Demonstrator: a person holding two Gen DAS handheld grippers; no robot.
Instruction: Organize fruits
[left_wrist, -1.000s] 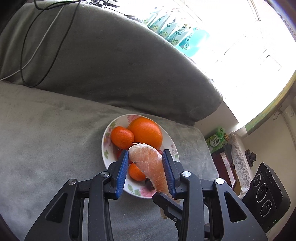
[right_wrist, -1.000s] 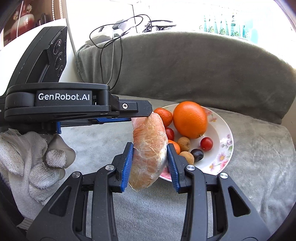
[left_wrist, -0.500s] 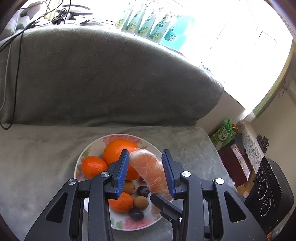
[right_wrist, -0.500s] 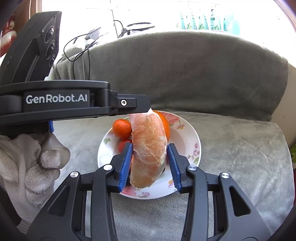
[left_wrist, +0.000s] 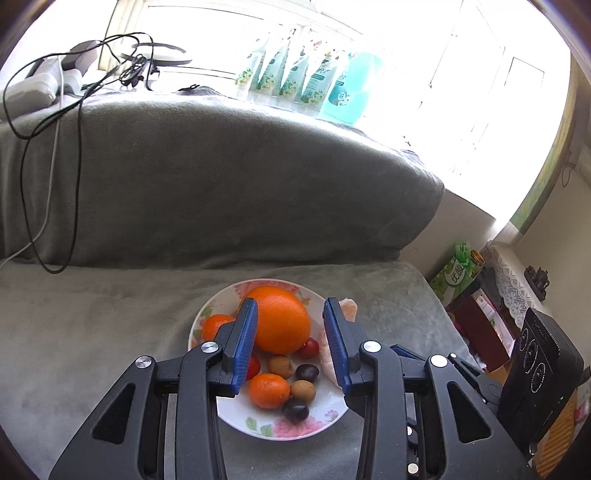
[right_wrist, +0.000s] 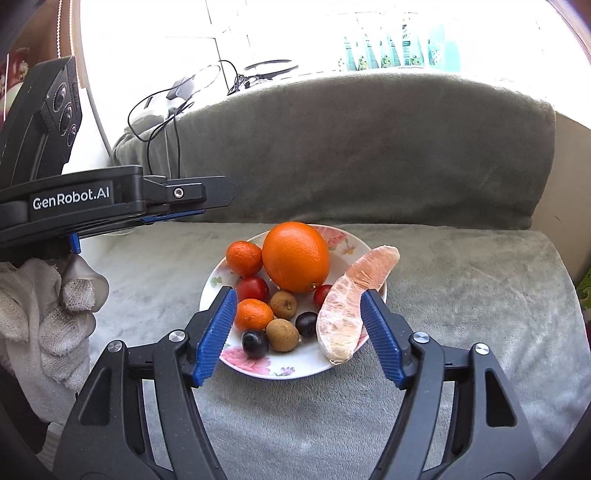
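Note:
A flowered white plate (right_wrist: 280, 369) (left_wrist: 280, 432) sits on the grey cushion. It holds a large orange (right_wrist: 295, 256) (left_wrist: 282, 319), two mandarins (right_wrist: 243, 258), cherry tomatoes, longans and dark grapes. A peeled pomelo segment (right_wrist: 351, 302) (left_wrist: 349, 306) lies on the plate's right rim. My right gripper (right_wrist: 299, 293) straddles the plate's near side, its jaws opening. The segment rests against the right pad and the left pad stands well clear. My left gripper (left_wrist: 290, 302) (right_wrist: 221, 195) hovers above and to the left, jaws narrowly apart with nothing between them.
The grey sofa backrest (left_wrist: 221, 177) rises behind the plate, with cables (left_wrist: 74, 110) draped over its left end. Several bottles (left_wrist: 303, 81) line the window sill. A gloved hand (right_wrist: 55, 321) holds the left gripper. A black device (left_wrist: 535, 369) and boxes stand beyond the cushion's right edge.
The right jaws have spread and let go of the pomelo segment, which now lies on the plate's right rim. The left gripper has lifted off the segment, now empty.

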